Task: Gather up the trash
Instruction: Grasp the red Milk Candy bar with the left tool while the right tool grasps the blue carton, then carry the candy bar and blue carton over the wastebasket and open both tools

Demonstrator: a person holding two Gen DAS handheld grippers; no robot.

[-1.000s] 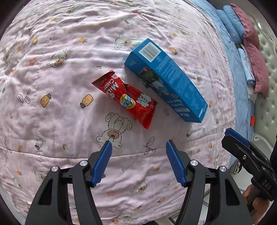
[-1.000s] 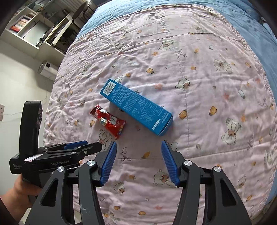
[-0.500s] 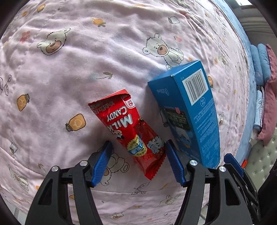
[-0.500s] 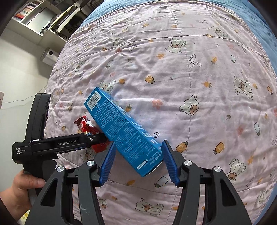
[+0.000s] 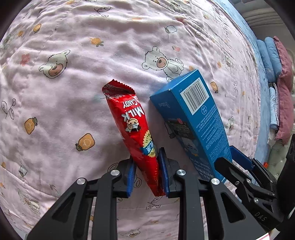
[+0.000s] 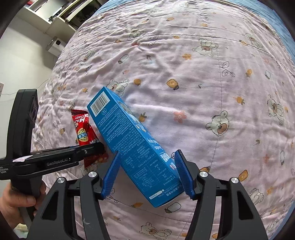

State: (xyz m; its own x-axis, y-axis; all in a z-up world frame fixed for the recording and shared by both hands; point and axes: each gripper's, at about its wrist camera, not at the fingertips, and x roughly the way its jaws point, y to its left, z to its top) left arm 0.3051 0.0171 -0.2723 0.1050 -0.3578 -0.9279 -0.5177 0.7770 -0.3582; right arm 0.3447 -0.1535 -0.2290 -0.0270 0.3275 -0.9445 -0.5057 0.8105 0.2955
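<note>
The step in hand is the grasping of two pieces of trash at the same time, one for each hand. The left gripper (image 5: 145,172) is closing its jaws on the lower end of the red, shiny foil candy wrapper (image 5: 135,127), and its blue pads already touch both sides of the foil, so I judge that this piece is nearly secured. The right gripper (image 6: 147,174) has its jaws opening, and they stand on both sides of the long blue cardboard box (image 6: 131,140) with a white barcode on its end; the left pad seems to touch the box and the right pad stands just beside it, so the box is between the jaws but not yet clamped. Both things lie just beside each other on the bed, and whether they touch is not clear. For the next move, I think the right jaws must close on the narrow sides of the box, and then both hands can lift; the thin wrapper may slip if the pads hold only its edge. The surface is a soft, wrinkled pink quilt (image 5: 92,61) printed with small bears and fruits, over a blue bedsheet (image 6: 276,11). Blue and dusty pink pillows (image 5: 276,73) lie at the far end, and white shelves (image 6: 60,11) stand by the wall.
</note>
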